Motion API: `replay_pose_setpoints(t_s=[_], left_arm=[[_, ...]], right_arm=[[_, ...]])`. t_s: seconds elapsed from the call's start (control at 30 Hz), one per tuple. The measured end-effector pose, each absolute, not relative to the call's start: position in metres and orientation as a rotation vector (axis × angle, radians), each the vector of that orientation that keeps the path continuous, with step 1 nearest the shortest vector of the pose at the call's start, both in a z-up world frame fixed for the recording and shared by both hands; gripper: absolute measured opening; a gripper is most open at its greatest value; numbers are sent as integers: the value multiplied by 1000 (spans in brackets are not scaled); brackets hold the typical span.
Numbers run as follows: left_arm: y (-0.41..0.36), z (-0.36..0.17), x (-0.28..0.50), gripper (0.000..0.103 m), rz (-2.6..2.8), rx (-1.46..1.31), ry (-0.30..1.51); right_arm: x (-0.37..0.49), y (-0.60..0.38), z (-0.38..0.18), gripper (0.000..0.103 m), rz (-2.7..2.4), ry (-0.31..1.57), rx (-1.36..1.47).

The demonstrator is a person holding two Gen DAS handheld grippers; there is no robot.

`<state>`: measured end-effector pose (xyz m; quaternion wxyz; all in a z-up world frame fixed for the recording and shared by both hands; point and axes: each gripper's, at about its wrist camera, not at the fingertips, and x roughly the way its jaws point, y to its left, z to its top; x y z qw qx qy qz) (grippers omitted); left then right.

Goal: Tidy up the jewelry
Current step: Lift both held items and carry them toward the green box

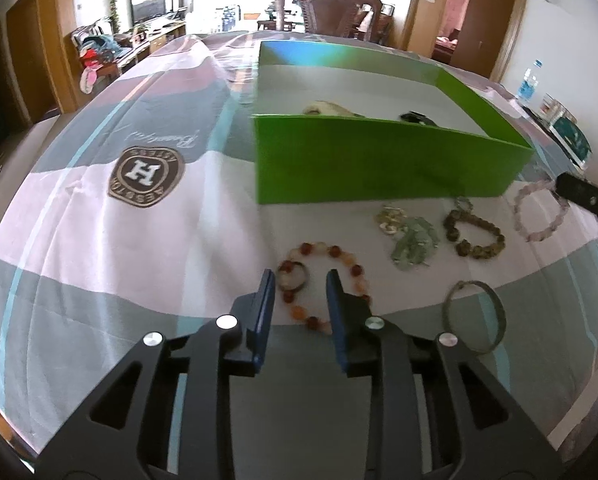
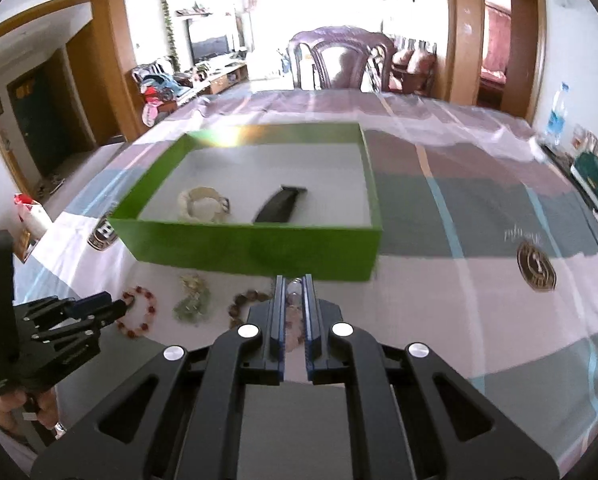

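A green box (image 1: 379,160) stands on the tablecloth; it also shows in the right wrist view (image 2: 255,248), holding a pale bracelet (image 2: 203,204) and a black piece (image 2: 279,204). In front of it lie a red-orange bead bracelet (image 1: 323,280), a green stone piece (image 1: 413,244), a brown bead bracelet (image 1: 475,232), a dark bangle (image 1: 475,316) and a pink bead bracelet (image 1: 539,212). My left gripper (image 1: 301,280) is open just above the red-orange bracelet. My right gripper (image 2: 293,284) is shut on the pink bracelet (image 2: 293,308).
A striped tablecloth with a logo badge (image 1: 145,174) covers the table. A water bottle (image 2: 557,114) and boxes (image 2: 595,180) stand at the far right edge. A wooden chair (image 2: 341,60) stands behind the table.
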<state>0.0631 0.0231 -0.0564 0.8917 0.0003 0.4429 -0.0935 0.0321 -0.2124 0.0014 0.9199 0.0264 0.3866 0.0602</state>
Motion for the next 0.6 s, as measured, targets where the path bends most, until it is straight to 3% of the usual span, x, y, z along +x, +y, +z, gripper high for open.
replay_pose_setpoints(t_s=[0.43,0.5,0.53,0.6], left_arm=[[-13,-70,69,41,-218,104,942],[-14,-71,68,31,-219,109,937],[-14,-70,68,10,-228,108,934],[-13,-70,69,9,-240,96,941]], right_arm=[[35,-221,-40,8,132,899,114],[35,-221,-42,8,135,903,117],[35,-221,-43,8,138,906,120],[36,-221,-45,8,141,908,122]])
